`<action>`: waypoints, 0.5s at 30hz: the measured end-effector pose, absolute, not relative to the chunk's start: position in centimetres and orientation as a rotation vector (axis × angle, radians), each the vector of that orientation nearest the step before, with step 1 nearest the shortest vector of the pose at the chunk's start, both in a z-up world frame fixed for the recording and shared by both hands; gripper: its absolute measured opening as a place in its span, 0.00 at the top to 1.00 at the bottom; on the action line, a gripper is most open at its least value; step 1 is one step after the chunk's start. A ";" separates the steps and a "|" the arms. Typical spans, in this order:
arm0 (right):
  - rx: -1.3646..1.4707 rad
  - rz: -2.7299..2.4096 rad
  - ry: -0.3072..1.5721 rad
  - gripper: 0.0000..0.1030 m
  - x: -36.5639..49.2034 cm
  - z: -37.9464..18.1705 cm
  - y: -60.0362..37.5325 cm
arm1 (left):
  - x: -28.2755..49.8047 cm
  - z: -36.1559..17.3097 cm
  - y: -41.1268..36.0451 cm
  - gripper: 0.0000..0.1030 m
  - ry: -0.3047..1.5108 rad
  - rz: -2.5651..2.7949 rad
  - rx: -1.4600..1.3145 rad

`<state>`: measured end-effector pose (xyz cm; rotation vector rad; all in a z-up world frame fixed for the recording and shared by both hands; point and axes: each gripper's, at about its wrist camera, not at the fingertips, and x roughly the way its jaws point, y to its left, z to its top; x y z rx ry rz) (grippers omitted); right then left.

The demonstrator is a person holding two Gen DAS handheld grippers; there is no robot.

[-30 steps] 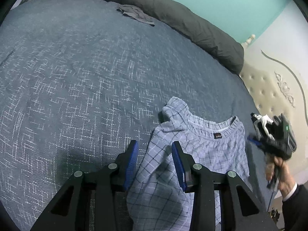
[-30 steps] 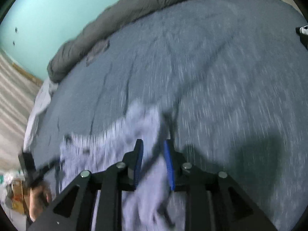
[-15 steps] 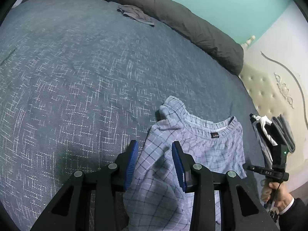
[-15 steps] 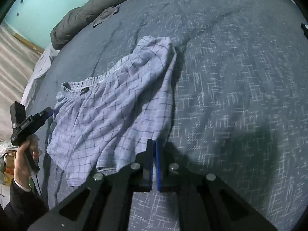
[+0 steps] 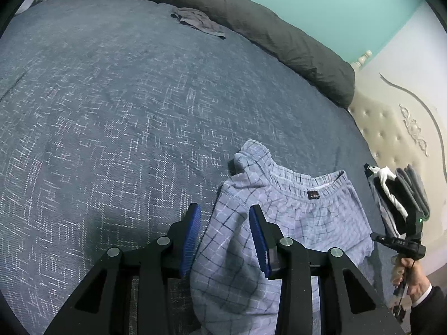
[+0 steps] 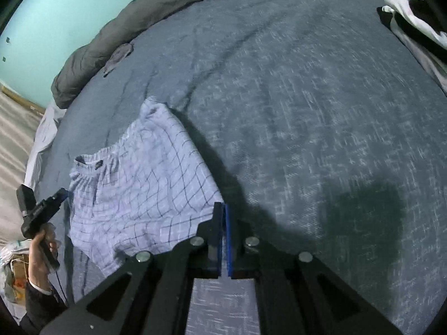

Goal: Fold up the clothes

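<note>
Currently: right gripper [image 6: 223, 209] fingers pinched together on light-blue checked cotton shorts [image 6: 145, 184] | left gripper [image 5: 225, 226] fingers parted, nothing gripped | risk: thin hem slipped, fold bunched on blue woven bedspread [image 5: 111, 111]

Since a second ago we have brought our right gripper [image 6: 223, 209] fully closed; its blue pads now meet at the near edge of the checked shorts [image 6: 139, 184]. We also swung it sideways, so the shorts lie spread flatter on the bed [image 6: 307, 111].
</note>
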<state>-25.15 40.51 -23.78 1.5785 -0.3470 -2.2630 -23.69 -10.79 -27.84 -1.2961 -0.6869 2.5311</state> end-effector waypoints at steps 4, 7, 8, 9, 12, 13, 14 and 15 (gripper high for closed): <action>1.566 -2.262 -0.391 0.99 -25.2 -24.2 40.7 | -23.6 -27.8 -10.7 0.61 -0.678 2.518 -1.303; 1.535 -2.274 -0.392 0.98 -25.1 -24.1 40.5 | -23.0 -27.4 -10.9 0.61 -0.679 2.496 -1.303; 1.520 -2.280 -0.393 0.97 -25.0 -23.9 40.4 | -22.7 -27.3 -11.0 0.61 -0.682 2.486 -1.302; 1.508 -2.288 -0.399 0.97 -24.9 -23.8 40.2 | -22.3 -27.1 -11.1 0.61 -0.677 2.479 -1.305; 1.506 -2.290 -0.414 0.97 -24.7 -23.6 40.1 | -20.6 -26.9 -11.7 0.61 -0.659 2.444 -1.335; 1.513 -2.289 -0.418 0.97 -24.6 -23.6 40.1 | -20.0 -27.0 -12.0 0.61 -0.651 2.442 -1.349; 1.520 -2.287 -0.421 0.97 -24.5 -23.6 40.3 | -19.5 -27.0 -12.2 0.61 -0.642 2.446 -1.363; 1.521 -2.285 -0.419 0.96 -24.4 -23.6 40.2 | -19.1 -27.0 -12.3 0.61 -0.634 2.450 -1.377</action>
